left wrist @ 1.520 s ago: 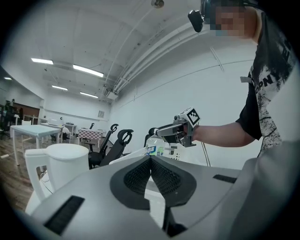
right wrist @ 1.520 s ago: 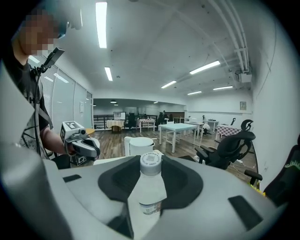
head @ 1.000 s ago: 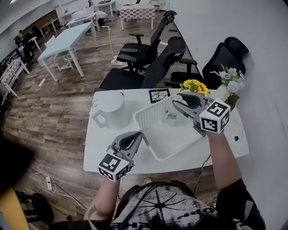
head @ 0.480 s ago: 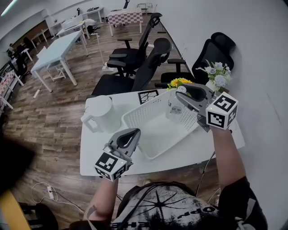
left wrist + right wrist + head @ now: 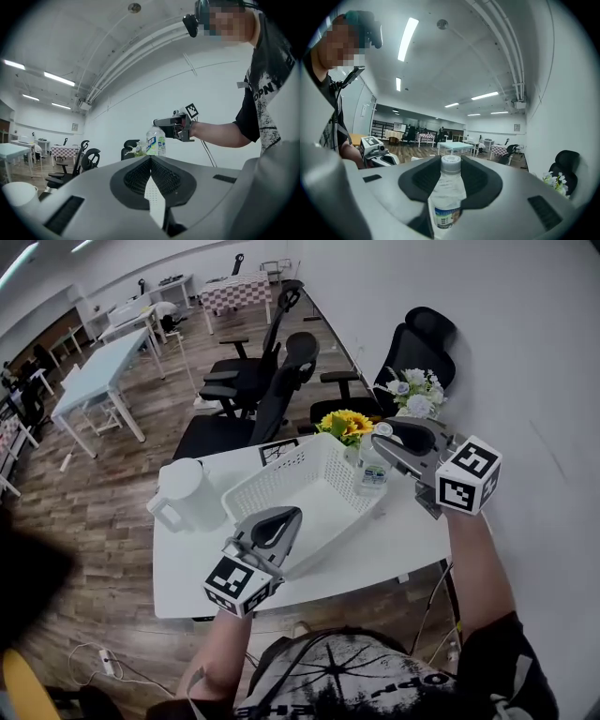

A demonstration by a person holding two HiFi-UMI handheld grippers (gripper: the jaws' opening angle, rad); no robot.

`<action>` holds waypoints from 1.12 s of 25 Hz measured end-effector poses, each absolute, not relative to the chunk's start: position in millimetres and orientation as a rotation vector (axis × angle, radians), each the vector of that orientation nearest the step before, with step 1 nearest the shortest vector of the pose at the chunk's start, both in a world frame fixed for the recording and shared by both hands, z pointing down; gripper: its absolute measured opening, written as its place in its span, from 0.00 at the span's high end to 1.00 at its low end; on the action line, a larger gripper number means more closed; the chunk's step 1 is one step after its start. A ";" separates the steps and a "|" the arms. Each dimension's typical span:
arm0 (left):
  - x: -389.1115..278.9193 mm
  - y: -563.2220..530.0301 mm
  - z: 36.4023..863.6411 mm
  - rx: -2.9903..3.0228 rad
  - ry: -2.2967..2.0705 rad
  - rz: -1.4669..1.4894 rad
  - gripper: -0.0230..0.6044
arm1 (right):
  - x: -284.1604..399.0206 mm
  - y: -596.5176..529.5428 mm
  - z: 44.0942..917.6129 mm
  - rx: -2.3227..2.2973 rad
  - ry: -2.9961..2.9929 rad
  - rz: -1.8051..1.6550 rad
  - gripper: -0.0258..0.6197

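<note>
head view: right gripper (image 5: pixel 394 442) carries bottle (image 5: pixel 373 465) upright beside basket (image 5: pixel 281 486) far corner, by flowers (image 5: pixel 349 425), seemingly lifted to clear the rim; left gripper (image 5: pixel 272 526) hovers over near rim | left gripper view: jaws pressed together, empty, idle | right gripper view: jaws pinch bottle's body below cap (image 5: pixel 451 161), so it stands vertical

**Bottle** (image 5: pixel 372 465): clear, white cap, label in blue, green and white. **Basket** (image 5: pixel 281 486): white, perforated in fine dots. **Jug** (image 5: pixel 187 495) and **counter** (image 5: pixel 394 545): plain white. **Left gripper** (image 5: pixel 279 517) and **right gripper** (image 5: pixel 382 440): grey, each with a cube (image 5: pixel 469 488) patterned in black-and-white squares. **Sunflowers** (image 5: pixel 345 425): yellow. **Chairs** (image 5: pixel 281 390): black. **Floor** (image 5: pixel 94 484): brown wood grain.
</note>
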State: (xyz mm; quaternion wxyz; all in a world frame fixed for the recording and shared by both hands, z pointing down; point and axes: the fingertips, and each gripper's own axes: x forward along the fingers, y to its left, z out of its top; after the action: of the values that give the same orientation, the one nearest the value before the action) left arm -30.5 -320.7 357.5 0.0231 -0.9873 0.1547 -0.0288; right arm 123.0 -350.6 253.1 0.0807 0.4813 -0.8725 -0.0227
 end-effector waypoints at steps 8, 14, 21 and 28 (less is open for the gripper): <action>30.8 -283.5 357.7 -3.072 0.338 -0.081 0.95 | 180.2 -305.5 263.0 1.533 -2.535 -0.039 0.74; 67.8 -258.4 365.1 -3.095 0.241 -0.105 0.95 | 220.5 -273.3 282.3 1.611 -2.463 0.022 0.74; 95.5 -234.1 380.1 -3.121 0.183 -0.143 0.95 | 251.6 -241.2 308.7 1.685 -2.403 0.029 0.74; 118.4 -214.7 398.3 -3.150 0.146 -0.185 0.95 | 268.7 -220.2 348.2 1.718 -2.386 0.067 0.74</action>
State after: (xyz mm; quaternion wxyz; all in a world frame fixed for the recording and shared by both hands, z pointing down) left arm 118.4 -214.7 398.3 -0.0084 -0.9972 0.0463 -0.0586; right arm 268.7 -220.2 348.2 0.0999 0.5813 -0.8072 0.0225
